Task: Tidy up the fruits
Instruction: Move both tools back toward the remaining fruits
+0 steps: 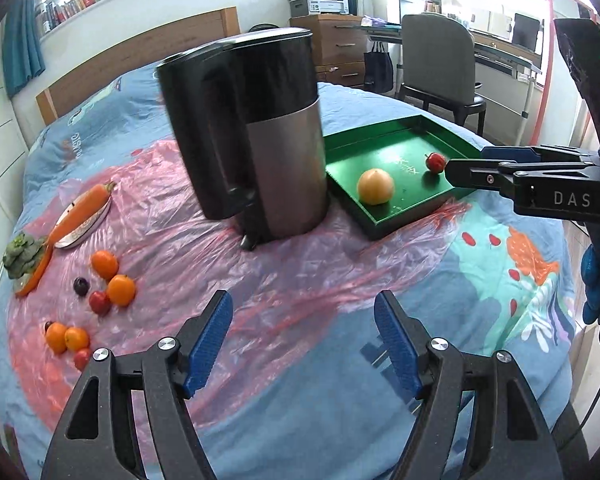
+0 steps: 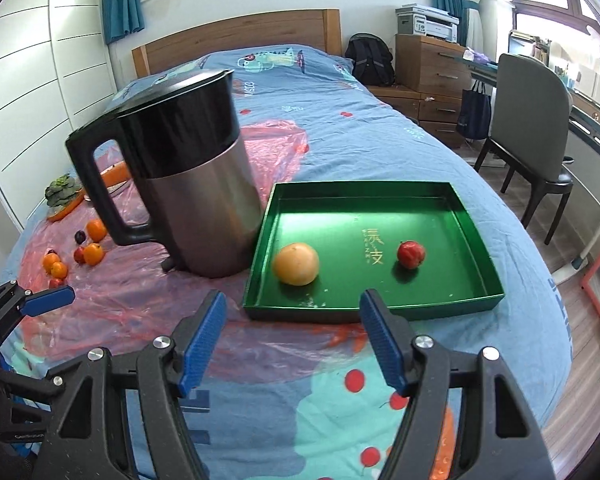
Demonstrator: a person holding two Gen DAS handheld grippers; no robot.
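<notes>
Nearest, the left gripper [image 1: 303, 338] and the right gripper [image 2: 293, 336] were held above the bedspread [image 2: 380, 128], each with jaws spread wide and nothing between them. Just beyond the right gripper a green tray [image 2: 472, 236] was laid, a large orange [image 2: 295, 263] and a red fruit [image 2: 411, 254] resting apart inside. A kettle [image 2: 188, 184] was stood beside the tray. Small oranges and red fruits [image 1: 108, 280] were scattered on pink plastic [image 1: 284, 248], left of the kettle.

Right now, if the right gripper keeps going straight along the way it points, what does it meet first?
Probably the near wall of the green tray. The right gripper is open and empty, aimed down at the tray's front edge. The large orange fruit sits just beyond that wall. Depth is hard to judge; it might touch the bedsheet first.
</notes>
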